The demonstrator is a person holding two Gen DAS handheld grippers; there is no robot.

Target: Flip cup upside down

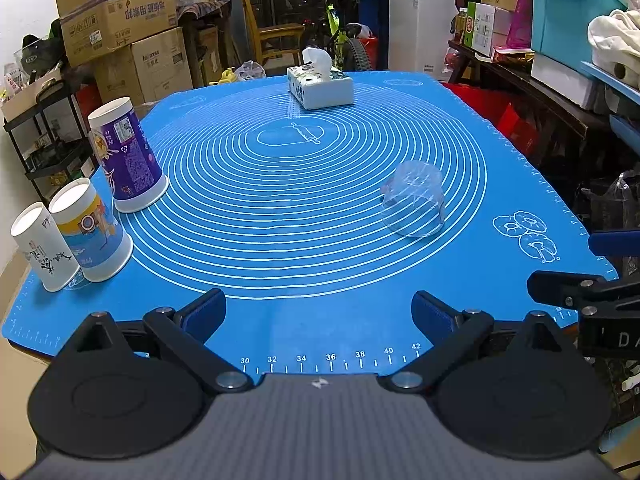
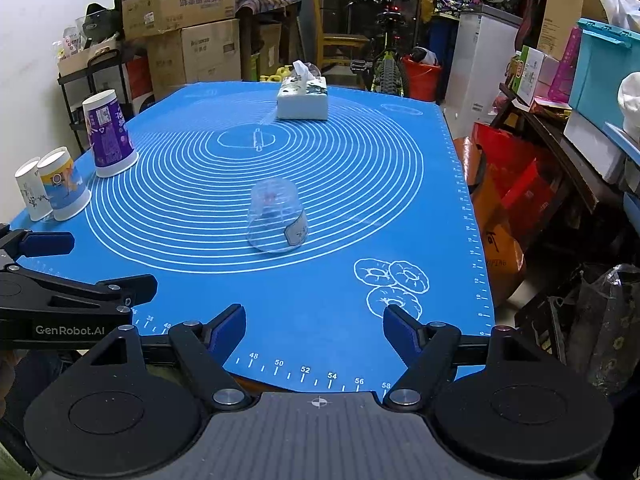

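Note:
A clear plastic cup (image 1: 414, 204) stands upside down, mouth down, on the blue mat (image 1: 280, 240), right of the mat's middle. It also shows in the right wrist view (image 2: 276, 218), straight ahead, with a small label on its side. My left gripper (image 1: 319, 314) is open and empty, over the near edge of the mat, well short and left of the cup. My right gripper (image 2: 315, 330) is open and empty, near the front edge, short of the cup. Each gripper shows at the edge of the other's view.
Three paper cups stand upside down at the mat's left edge: a purple one (image 1: 128, 156), a blue-yellow one (image 1: 93, 230) and a white one (image 1: 42, 248). A tissue box (image 1: 320, 86) sits at the far side. Boxes, shelves and a bicycle surround the table.

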